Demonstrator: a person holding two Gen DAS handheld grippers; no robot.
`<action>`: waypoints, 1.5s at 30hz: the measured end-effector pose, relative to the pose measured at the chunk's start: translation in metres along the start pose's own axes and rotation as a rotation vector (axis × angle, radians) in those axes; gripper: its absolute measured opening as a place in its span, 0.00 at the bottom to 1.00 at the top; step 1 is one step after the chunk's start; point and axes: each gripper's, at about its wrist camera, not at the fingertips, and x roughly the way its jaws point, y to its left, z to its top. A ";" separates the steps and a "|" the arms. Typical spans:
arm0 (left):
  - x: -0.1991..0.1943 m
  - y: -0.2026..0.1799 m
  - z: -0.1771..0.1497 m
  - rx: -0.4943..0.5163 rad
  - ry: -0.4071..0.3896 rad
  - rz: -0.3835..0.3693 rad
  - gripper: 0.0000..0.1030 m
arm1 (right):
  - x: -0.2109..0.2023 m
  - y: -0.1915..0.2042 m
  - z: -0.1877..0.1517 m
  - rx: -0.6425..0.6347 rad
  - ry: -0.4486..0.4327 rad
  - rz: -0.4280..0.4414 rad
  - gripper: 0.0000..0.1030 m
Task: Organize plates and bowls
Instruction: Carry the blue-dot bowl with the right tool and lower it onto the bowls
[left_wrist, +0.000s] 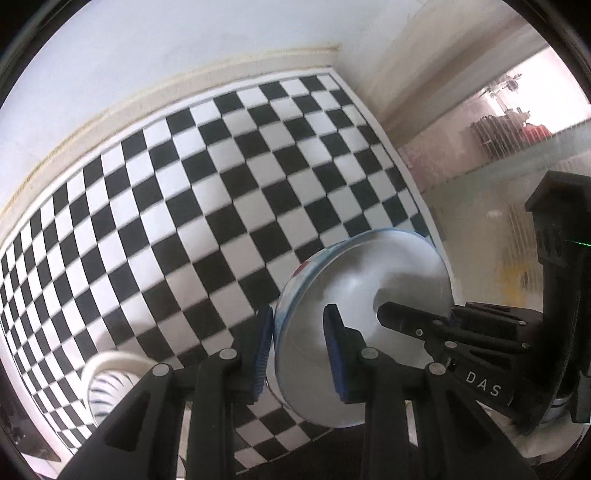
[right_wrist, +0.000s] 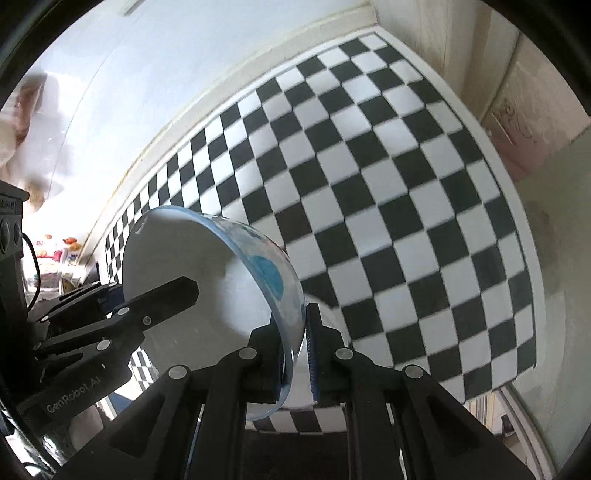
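Observation:
Both grippers hold one white bowl with a blue-patterned outside, lifted and tipped on its side above the checkered table. In the left wrist view my left gripper (left_wrist: 299, 343) is shut on the near rim of the bowl (left_wrist: 369, 295); the right gripper's fingers (left_wrist: 410, 321) grip the rim from the right. In the right wrist view my right gripper (right_wrist: 295, 339) is shut on the rim of the bowl (right_wrist: 207, 295), and the left gripper (right_wrist: 159, 295) reaches in from the left across its white inside.
The black-and-white checkered table top (left_wrist: 221, 184) fills both views, with a wall behind it. A white ribbed dish (left_wrist: 110, 376) sits on the table at lower left in the left wrist view. The table's right edge (right_wrist: 517, 221) borders the floor.

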 end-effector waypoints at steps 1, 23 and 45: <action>0.004 0.001 -0.005 -0.003 0.010 -0.002 0.24 | 0.002 -0.002 -0.006 0.003 0.008 0.001 0.12; 0.060 0.003 -0.040 -0.033 0.133 0.094 0.24 | 0.075 0.005 -0.032 -0.057 0.113 -0.146 0.11; 0.051 0.008 -0.054 -0.112 0.149 0.037 0.24 | 0.061 0.014 -0.035 -0.097 0.126 -0.192 0.12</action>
